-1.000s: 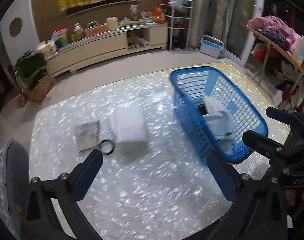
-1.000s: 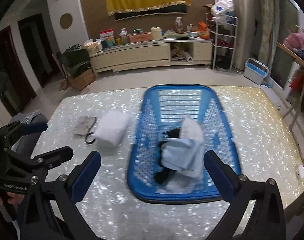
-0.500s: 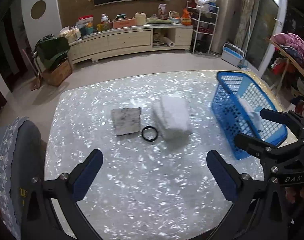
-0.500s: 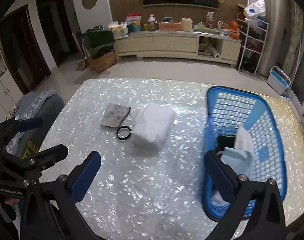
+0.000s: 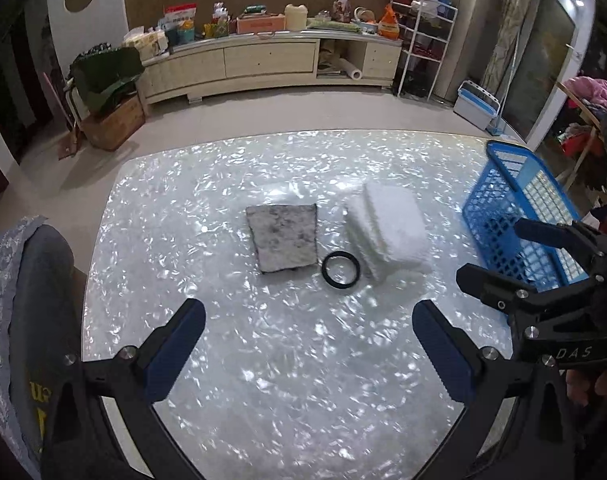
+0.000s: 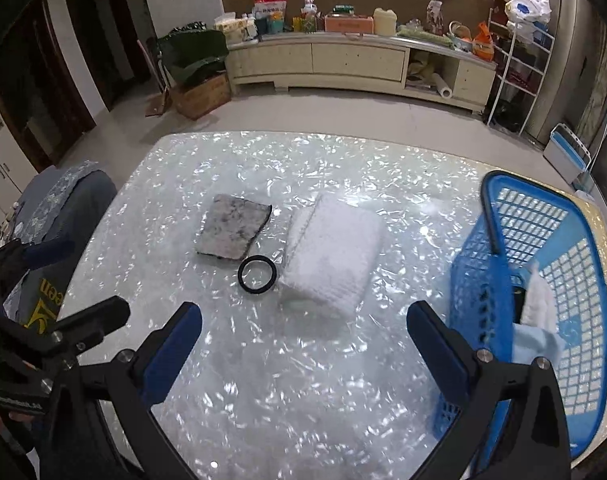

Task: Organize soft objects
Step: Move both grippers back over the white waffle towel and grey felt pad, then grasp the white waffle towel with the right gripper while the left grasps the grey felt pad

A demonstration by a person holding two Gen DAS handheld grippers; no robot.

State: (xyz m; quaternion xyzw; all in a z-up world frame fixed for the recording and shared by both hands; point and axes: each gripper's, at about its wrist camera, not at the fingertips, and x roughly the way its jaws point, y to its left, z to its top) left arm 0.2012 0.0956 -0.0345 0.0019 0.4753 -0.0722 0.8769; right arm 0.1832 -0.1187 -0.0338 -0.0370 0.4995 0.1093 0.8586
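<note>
A folded white towel (image 5: 389,230) (image 6: 331,254) lies mid-table. Left of it lie a grey mottled cloth (image 5: 283,236) (image 6: 232,226) and a black ring (image 5: 340,270) (image 6: 257,274). A blue basket (image 5: 519,220) (image 6: 479,280) stands at the right with white and light blue cloths (image 6: 537,312) inside. My left gripper (image 5: 307,346) is open and empty, above the table in front of the ring. My right gripper (image 6: 303,350) is open and empty, in front of the towel, beside the basket.
A shiny pearl-patterned table (image 5: 287,360) (image 6: 283,392) carries everything. A chair with grey clothing (image 5: 27,300) (image 6: 63,216) stands at the left edge. A cabinet (image 5: 263,60) with clutter lines the far wall. A rack with clothes (image 5: 591,96) stands at the right.
Both grippers have swung left, away from the basket; the towel, grey cloth and ring now sit centred in both views. Both stay open and empty.
</note>
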